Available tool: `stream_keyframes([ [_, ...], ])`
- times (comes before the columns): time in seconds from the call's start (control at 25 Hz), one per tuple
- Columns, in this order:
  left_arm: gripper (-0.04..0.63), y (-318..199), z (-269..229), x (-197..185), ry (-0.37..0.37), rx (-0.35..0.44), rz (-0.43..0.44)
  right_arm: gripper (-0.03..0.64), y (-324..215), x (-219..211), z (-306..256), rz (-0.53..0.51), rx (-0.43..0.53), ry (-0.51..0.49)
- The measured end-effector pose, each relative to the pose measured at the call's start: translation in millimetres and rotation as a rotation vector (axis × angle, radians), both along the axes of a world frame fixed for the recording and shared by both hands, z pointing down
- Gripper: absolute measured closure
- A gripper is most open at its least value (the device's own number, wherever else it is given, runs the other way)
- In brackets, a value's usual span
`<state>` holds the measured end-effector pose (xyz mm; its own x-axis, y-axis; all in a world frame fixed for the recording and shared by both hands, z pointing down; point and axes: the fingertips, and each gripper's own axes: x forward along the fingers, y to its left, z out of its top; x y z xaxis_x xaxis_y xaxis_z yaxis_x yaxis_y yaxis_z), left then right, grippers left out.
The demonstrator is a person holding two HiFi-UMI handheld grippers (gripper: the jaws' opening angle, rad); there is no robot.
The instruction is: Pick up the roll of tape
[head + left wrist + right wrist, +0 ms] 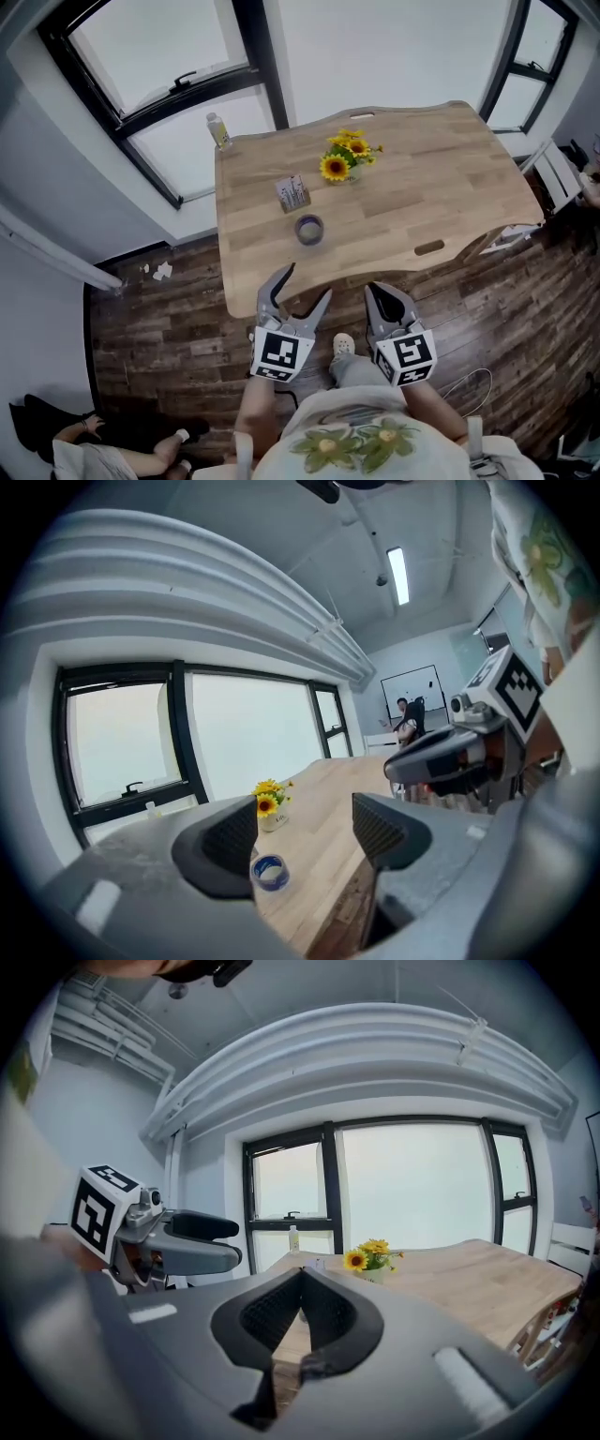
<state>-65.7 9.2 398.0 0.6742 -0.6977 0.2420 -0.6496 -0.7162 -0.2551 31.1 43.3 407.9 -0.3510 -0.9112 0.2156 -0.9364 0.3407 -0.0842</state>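
The roll of tape (309, 229) is a blue-purple ring lying flat on the wooden table (450, 178), near its front edge. My left gripper (306, 282) hovers just off that edge, open, with nothing between its fingers. In the left gripper view the tape (271, 872) lies ahead and low, close to the left jaw of the left gripper (305, 832). My right gripper (374, 290) is shut and empty, beside the left one in front of the table. In the right gripper view the pads of the right gripper (302, 1283) meet and hide the tape.
A pot of sunflowers (349, 157) stands mid-table, a small box (292, 193) sits behind the tape, and a bottle (218, 129) stands at the far left corner. A white chair (559, 174) is to the right. A person (94, 441) is on the floor at lower left.
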Motion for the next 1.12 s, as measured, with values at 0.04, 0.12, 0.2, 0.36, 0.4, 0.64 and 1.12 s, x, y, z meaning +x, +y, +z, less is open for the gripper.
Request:
stream_keyframes([
  [0.04,0.278,-5,2,2,-0.011,-0.001,0.003,0.617,-4,2,1,0.001,-0.002,-0.001],
  [0.12,0.275,-15,6,4,-0.027,-0.007,0.010,0.617,-13,4,2,0.003,-0.004,-0.004],
  [0.2,0.273,-23,14,5,-0.039,-0.020,0.007,0.617,-22,6,3,0.002,-0.008,-0.006],
  [0.36,0.273,-40,32,5,-0.065,-0.051,-0.011,0.617,-39,8,9,-0.007,-0.019,-0.008],
  [0.4,0.273,-45,35,7,-0.069,-0.055,-0.011,0.617,-44,9,10,-0.010,-0.022,-0.008],
  [0.64,0.272,-75,48,14,-0.096,-0.084,-0.023,0.617,-72,16,14,-0.031,-0.032,-0.011],
  [1.12,0.265,-111,87,28,-0.198,-0.131,-0.026,0.617,-107,34,24,-0.050,-0.037,-0.016],
])
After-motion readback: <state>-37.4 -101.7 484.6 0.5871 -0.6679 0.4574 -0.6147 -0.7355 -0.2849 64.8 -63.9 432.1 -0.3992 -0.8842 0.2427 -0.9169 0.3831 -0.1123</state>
